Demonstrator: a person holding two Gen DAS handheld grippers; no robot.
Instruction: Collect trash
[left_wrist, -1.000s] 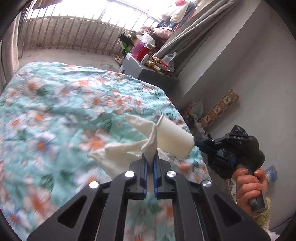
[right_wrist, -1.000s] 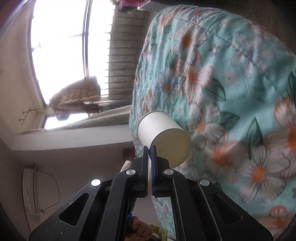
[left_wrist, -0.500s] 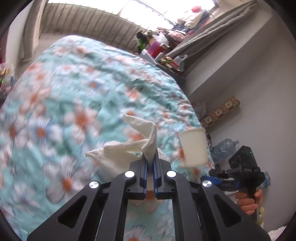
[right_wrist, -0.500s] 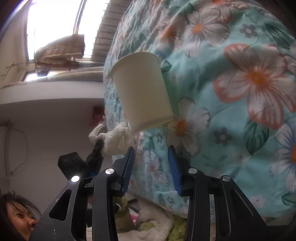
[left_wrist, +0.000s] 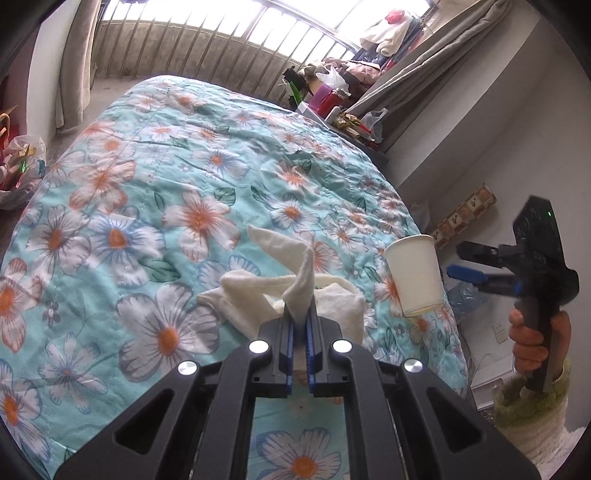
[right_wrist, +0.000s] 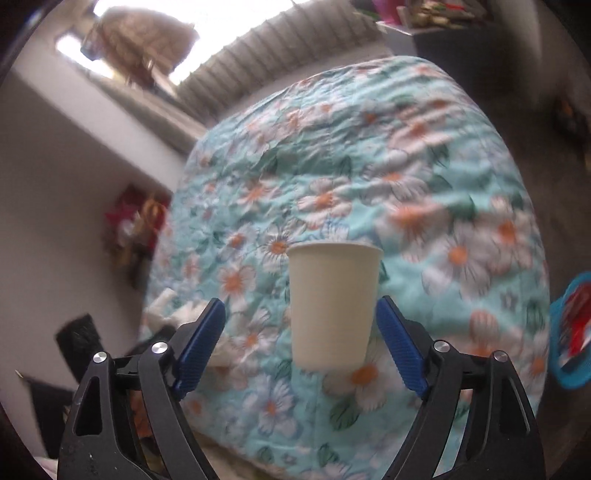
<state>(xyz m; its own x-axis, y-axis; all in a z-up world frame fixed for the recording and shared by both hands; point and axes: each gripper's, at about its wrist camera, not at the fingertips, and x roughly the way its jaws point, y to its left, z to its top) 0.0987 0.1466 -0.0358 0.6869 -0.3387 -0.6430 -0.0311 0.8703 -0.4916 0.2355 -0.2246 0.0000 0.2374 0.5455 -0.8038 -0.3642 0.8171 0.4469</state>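
So the paper cup (right_wrist: 333, 306) sits upright in the gap between my right gripper (right_wrist: 301, 345) fingers, and neither blue pad touches it, with the jaws having just swung wide apart. It seems to hang in front of the floral bedspread (right_wrist: 369, 166) with nothing under it that I can see, and whether it rests on anything I can't tell.

My left gripper (left_wrist: 300, 328) is pinched tight on the white tissue (left_wrist: 295, 291), a fold poking up past the fingertips and the rest bunched just beyond them.

The left view gives me stuff the right one doesn't: the cup from the side, off to the right of my left fingers, plus the person's hand (left_wrist: 535, 339) on the right gripper's handle, a cluttered shelf (left_wrist: 343, 114) by the curtain and a bag of rubbish (left_wrist: 18, 170) on the floor. The right view is smeared, so the red and blue thing (right_wrist: 570, 332) at its right edge is anyone's guess.
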